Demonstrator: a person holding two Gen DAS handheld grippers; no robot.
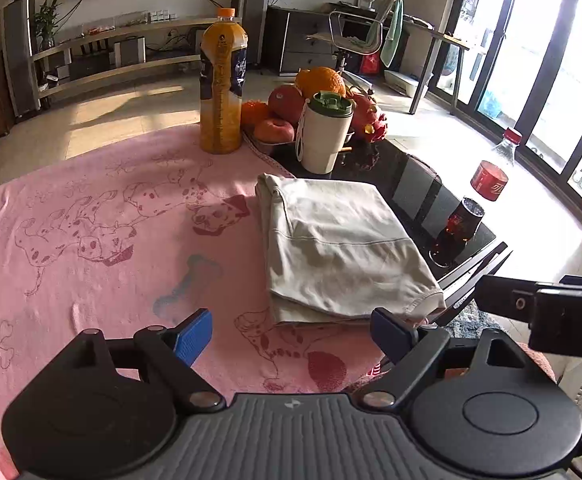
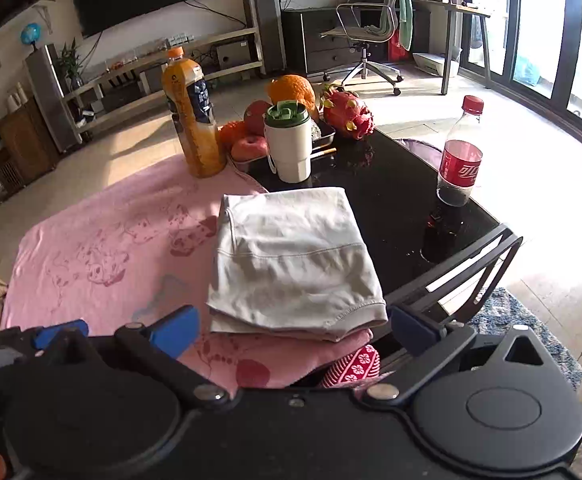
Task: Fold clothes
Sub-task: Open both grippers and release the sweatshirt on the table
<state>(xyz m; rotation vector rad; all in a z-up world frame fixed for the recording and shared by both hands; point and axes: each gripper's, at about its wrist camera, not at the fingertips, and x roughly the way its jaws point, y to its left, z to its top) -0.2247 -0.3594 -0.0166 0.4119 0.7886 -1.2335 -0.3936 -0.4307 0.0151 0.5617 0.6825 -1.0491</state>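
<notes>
A cream garment lies folded into a neat rectangle at the right edge of a pink dog-print cloth, partly over the black glass table. My left gripper hovers above and short of its near edge, blue pads wide apart with nothing between them. In the right wrist view the same folded garment rests on the pink cloth. My right gripper is open, its pads spread on either side of the garment's near edge but raised off it.
At the table's far end stand an orange juice bottle, a white cup with a green lid and a tray of fruit. A cola bottle stands at the right. A red patterned cloth hangs at the near edge.
</notes>
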